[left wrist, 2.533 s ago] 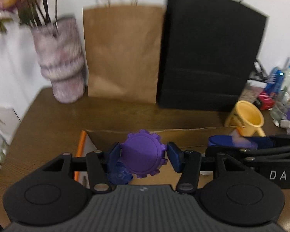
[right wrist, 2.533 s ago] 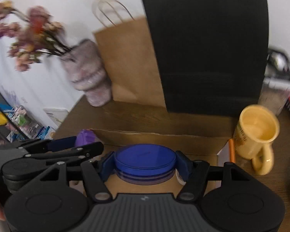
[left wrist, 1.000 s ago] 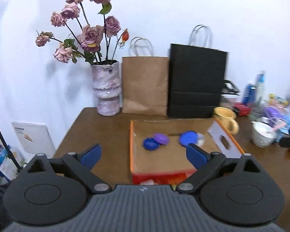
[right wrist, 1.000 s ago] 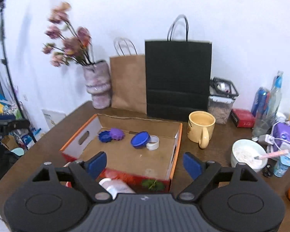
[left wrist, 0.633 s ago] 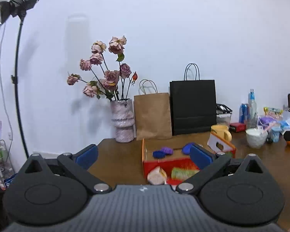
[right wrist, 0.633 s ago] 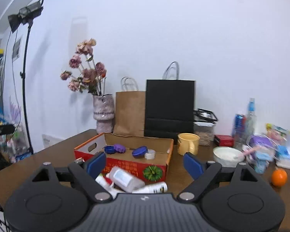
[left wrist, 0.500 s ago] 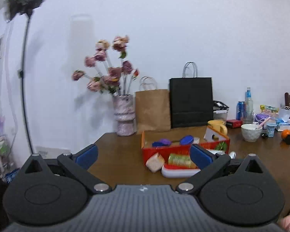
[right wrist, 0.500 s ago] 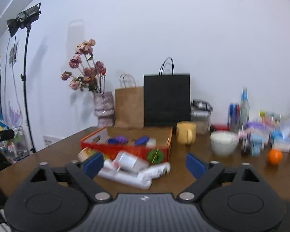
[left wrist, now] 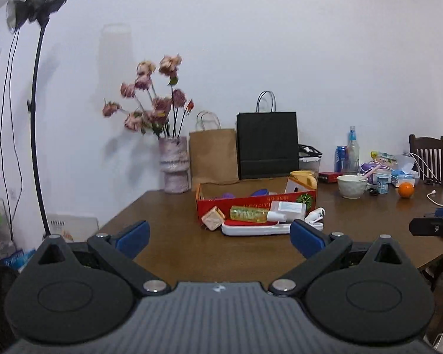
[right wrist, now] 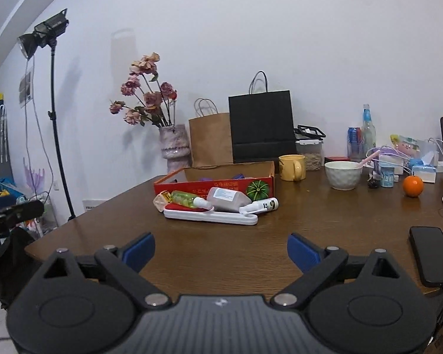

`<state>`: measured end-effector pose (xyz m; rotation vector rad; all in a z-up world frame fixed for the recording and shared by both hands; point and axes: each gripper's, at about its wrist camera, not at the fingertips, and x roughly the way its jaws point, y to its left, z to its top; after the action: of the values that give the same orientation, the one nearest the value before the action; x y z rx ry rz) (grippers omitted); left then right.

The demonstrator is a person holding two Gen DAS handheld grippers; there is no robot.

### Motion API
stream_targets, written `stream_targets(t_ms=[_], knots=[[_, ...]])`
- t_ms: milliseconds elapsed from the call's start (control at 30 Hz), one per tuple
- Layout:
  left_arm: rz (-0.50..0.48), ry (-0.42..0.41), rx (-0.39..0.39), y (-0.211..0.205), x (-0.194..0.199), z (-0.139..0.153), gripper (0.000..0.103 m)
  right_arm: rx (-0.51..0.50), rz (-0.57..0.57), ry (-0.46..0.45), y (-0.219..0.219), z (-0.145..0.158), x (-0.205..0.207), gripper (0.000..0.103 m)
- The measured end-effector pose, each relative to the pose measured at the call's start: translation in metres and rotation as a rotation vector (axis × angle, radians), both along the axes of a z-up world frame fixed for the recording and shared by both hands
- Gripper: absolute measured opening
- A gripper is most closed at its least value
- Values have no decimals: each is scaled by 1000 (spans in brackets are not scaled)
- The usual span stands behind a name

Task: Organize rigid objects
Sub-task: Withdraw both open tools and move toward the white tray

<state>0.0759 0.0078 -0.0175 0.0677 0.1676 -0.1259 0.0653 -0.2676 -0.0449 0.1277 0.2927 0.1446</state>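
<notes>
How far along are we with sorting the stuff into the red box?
Done: some blue and purple lids already lie inside the red box. In hand: nothing; the left tongs and right tongs are both open and empty, well short of the pile. Left: the green bottle, brown bottle, white spray bottle and long white case lie outside, in front of the box.

The cardboard box (right wrist: 214, 183) sits on the table (right wrist: 251, 244). Before the box lies a tray (right wrist: 209, 216) bearing bottles (right wrist: 189, 199). Behind the box stand two paper bags (right wrist: 260, 124); left of the box a vase (right wrist: 174, 144); right of the box a mug (right wrist: 292, 167), then a bowl (right wrist: 343, 174).
</notes>
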Motion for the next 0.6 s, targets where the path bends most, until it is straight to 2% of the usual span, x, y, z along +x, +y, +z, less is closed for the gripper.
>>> stream_targets(t_ms=[67, 267, 600], knots=[[-4, 21, -3, -1, 3, -2, 103, 18, 12, 11, 0, -2, 2, 96], [4, 8, 17, -1, 7, -6, 103, 11, 21, 31, 6, -9, 8, 96], [24, 94, 8, -1, 44, -24, 103, -5, 6, 99, 3, -23, 42, 96]])
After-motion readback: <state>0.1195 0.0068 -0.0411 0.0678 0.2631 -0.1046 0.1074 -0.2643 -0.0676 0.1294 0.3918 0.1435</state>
